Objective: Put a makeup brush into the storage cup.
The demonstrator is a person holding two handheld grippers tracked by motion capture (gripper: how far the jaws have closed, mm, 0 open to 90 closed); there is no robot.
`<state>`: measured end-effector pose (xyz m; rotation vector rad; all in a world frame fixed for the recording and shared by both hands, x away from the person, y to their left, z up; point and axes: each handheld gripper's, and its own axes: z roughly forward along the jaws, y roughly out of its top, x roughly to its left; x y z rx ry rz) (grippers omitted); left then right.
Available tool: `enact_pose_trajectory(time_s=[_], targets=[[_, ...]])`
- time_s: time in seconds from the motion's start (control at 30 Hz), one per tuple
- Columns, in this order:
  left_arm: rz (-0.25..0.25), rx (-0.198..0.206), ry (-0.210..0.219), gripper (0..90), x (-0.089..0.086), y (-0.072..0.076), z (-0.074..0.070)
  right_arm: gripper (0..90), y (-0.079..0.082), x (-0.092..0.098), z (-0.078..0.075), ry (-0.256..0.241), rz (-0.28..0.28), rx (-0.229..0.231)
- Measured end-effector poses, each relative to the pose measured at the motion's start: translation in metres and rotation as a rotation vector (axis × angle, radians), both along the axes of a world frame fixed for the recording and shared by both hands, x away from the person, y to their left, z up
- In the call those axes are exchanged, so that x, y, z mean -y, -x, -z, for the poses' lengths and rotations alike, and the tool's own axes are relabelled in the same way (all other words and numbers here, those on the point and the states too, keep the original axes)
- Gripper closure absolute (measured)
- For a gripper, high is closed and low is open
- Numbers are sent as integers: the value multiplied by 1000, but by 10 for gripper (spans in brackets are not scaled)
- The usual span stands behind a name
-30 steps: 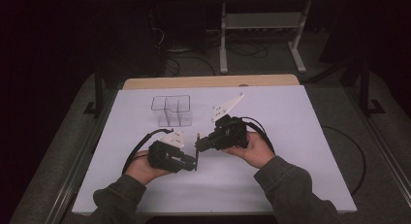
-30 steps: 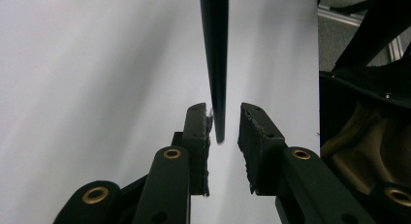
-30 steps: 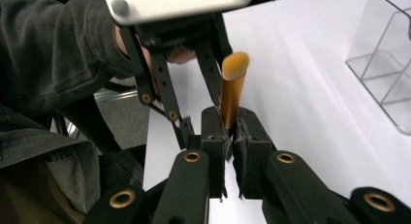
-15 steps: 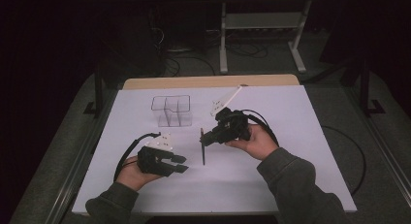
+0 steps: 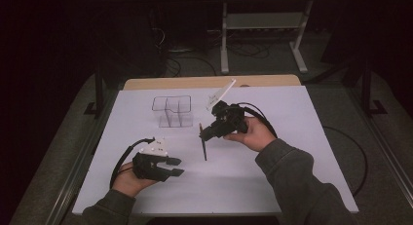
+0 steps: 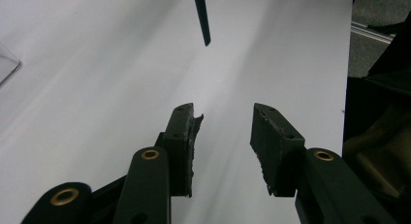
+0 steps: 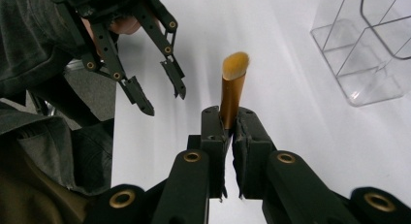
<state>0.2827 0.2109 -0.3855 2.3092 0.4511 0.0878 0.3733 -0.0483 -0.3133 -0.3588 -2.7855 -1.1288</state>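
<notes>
Risk first: the makeup brush (image 7: 231,90) sits in the right tongs (image 7: 229,124) by a thin section of its gold ferrule alone, with the long dark handle (image 5: 203,146) hanging free below, so the weight is well off the grip point. A quick tilt toward the clear organiser (image 5: 174,112) could let the brush pivot or slide out between the pads. A second hazard is the organiser itself: it looks light, and a handle tip catching one of its thin divider walls would likely push or tip it instead of dropping into a cell.

Right tongs: jaws closed tight on the ferrule, brush head pointing away from the camera in the right gripper view. Left tongs (image 5: 170,167): jaws apart with a clear gap, nothing between them, resting low at the lower left of the high view, well apart from the brush.

Brush position: held above the white desk (image 5: 292,137) near the frame centre, handle pointing down, tip close to the surface; contact cannot be told. Organiser lies just up and left of it.

Brush appearance: slim black tapered handle, gold metal ferrule, angled flat tuft of tan bristles.
</notes>
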Motion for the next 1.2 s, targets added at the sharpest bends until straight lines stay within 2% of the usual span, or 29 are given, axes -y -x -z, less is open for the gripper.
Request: enact_pose_trajectory(time_s=[0.1, 0.13, 0.23, 0.27, 0.47, 0.6, 0.97, 1.2], targets=[[-18, 0, 14, 597, -3, 1, 2, 828, -4, -2, -3, 10, -1, 5], [-2, 9, -8, 595, -5, 0, 2, 828, -6, -4, -3, 14, -2, 6], [-17, 4, 6, 591, -8, 1, 3, 828, -9, -7, -5, 22, 0, 2], [-13, 10, -3, 588, -9, 1, 3, 828, -11, -8, -6, 30, -1, 8], [-28, 1, 8, 580, -13, 1, 8, 828, -19, -14, -9, 49, -4, 12], [-27, -5, 22, 577, -14, 1, 10, 828, -23, -18, -12, 54, 0, 12], [-29, 2, -3, 567, -13, 3, 15, 828, -34, -25, -14, 66, 1, 19], [-39, 2, 3, 560, -14, 5, 16, 828, -42, -29, -18, 62, 5, 30]])
